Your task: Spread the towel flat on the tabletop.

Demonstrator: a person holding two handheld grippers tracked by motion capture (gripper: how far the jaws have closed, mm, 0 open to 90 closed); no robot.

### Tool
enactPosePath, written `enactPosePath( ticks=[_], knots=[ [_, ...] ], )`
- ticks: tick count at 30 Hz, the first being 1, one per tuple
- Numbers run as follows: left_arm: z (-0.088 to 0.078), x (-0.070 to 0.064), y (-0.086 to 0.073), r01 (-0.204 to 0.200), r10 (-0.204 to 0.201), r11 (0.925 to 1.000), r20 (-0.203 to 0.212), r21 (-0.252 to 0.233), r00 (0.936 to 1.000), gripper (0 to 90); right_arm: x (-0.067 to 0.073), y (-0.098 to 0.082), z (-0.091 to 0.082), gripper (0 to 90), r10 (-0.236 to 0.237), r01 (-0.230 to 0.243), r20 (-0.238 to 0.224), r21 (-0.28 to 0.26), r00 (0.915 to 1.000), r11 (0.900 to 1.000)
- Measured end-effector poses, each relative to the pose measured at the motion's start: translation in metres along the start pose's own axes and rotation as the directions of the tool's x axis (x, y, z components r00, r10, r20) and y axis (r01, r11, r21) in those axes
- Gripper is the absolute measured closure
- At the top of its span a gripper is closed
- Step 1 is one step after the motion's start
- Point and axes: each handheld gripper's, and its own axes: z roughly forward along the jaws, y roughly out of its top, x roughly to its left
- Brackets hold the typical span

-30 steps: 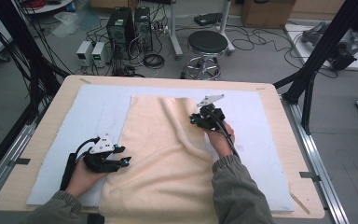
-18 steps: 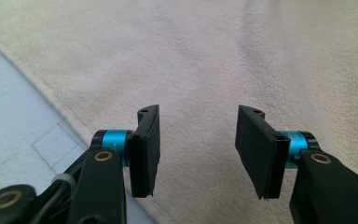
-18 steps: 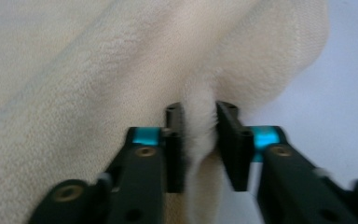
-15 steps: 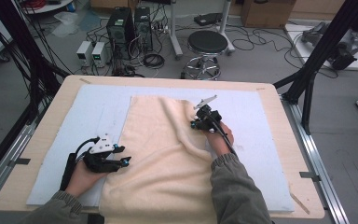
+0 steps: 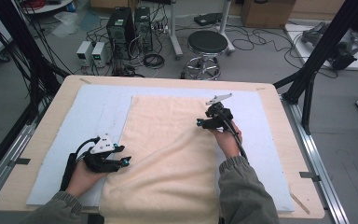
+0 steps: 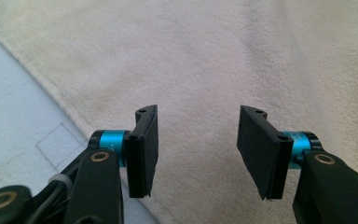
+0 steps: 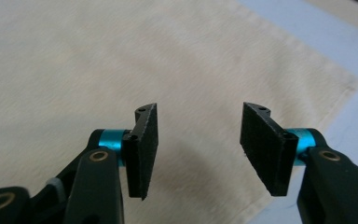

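Wooden table (image 5: 37, 154) under me, a pale blue mat (image 5: 98, 112) spread over most of it. On the mat lies the cream towel (image 5: 168, 154), running from the far middle of the mat to the near edge, where it reaches the table's lip between my sleeves. Its surface is mostly flat, with a soft crease slanting across the middle.

My right gripper (image 5: 209, 123) is at the towel's right edge, toward the far end. Its jaws have just been opening; in the right gripper view (image 7: 198, 151) they stand apart with nothing pinched, towel beneath them and the towel's corner and blue mat off to the right.

My left gripper (image 5: 121, 161) sits at the towel's left edge, nearer to me. In the left gripper view (image 6: 198, 151) its jaws have also been easing wider; they gape over the cloth just inside its hem, and hold nothing.
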Motion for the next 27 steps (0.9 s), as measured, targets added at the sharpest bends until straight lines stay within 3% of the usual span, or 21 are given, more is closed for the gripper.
enactPosePath(
  ticks=[5, 8, 9, 11, 14, 15, 18, 21, 23, 25, 27],
  knots=[
    [0.003, 0.006, -0.002, 0.002, -0.001, 1.0000, -0.026, 0.008, 0.9996, 47.5, 0.007, -0.012, -0.015, 43.7, -0.008, 0.006, -0.091, -0.021, 0.9958, 1.000],
    [0.006, 0.011, -0.003, 0.011, -0.011, 0.9998, -0.036, 0.019, 0.9993, 47.7, 0.015, -0.022, -0.027, 42.3, -0.042, 0.039, -0.132, -0.026, 0.9904, 0.999],
    [0.008, 0.013, -0.003, 0.016, -0.014, 0.9993, -0.036, 0.034, 0.9992, 48.8, 0.018, -0.025, -0.030, 38.7, -0.054, 0.054, -0.142, -0.006, 0.9884, 0.999],
    [0.010, 0.016, -0.002, 0.035, -0.035, 0.9984, -0.017, 0.044, 0.9993, 51.8, 0.023, -0.028, -0.036, 37.4, -0.051, 0.058, -0.183, 0.031, 0.9818, 0.998],
    [0.011, 0.014, -0.001, 0.016, -0.016, 0.9988, -0.006, 0.046, 0.9999, 64.9, 0.034, -0.038, -0.048, 41.2, -0.107, 0.106, -0.181, -0.015, 0.9777, 0.994],
    [0.011, 0.012, 0.000, 0.007, -0.006, 0.9986, -0.013, 0.052, 0.9999, 69.4, 0.038, -0.041, -0.049, 41.2, -0.109, 0.110, -0.192, -0.006, 0.9752, 0.994],
    [0.012, 0.010, 0.004, -0.010, 0.012, 0.9972, -0.027, 0.074, 0.9996, 81.8, 0.048, -0.053, -0.051, 48.2, -0.139, 0.142, -0.224, -0.005, 0.9647, 0.990],
    [0.011, 0.011, 0.004, 0.001, 0.002, 0.9967, -0.034, 0.082, 0.9994, 84.2, 0.060, -0.064, -0.051, 62.7, -0.172, 0.182, -0.259, 0.012, 0.9503, 0.983],
    [0.010, 0.011, 0.004, 0.010, -0.006, 0.9965, -0.047, 0.082, 0.9989, 85.0, 0.067, -0.071, -0.049, 67.5, -0.183, 0.203, -0.272, 0.047, 0.9446, 0.978],
    [0.008, 0.011, 0.003, 0.009, -0.004, 0.9963, -0.059, 0.085, 0.9983, 85.3, 0.070, -0.078, -0.046, 72.0, -0.189, 0.214, -0.278, 0.063, 0.9417, 0.975],
    [0.006, 0.010, 0.002, 0.023, -0.018, 0.9965, -0.066, 0.080, 0.9977, 85.5, 0.070, -0.083, -0.049, 75.4, -0.182, 0.200, -0.275, 0.037, 0.9439, 0.979]
  ],
)
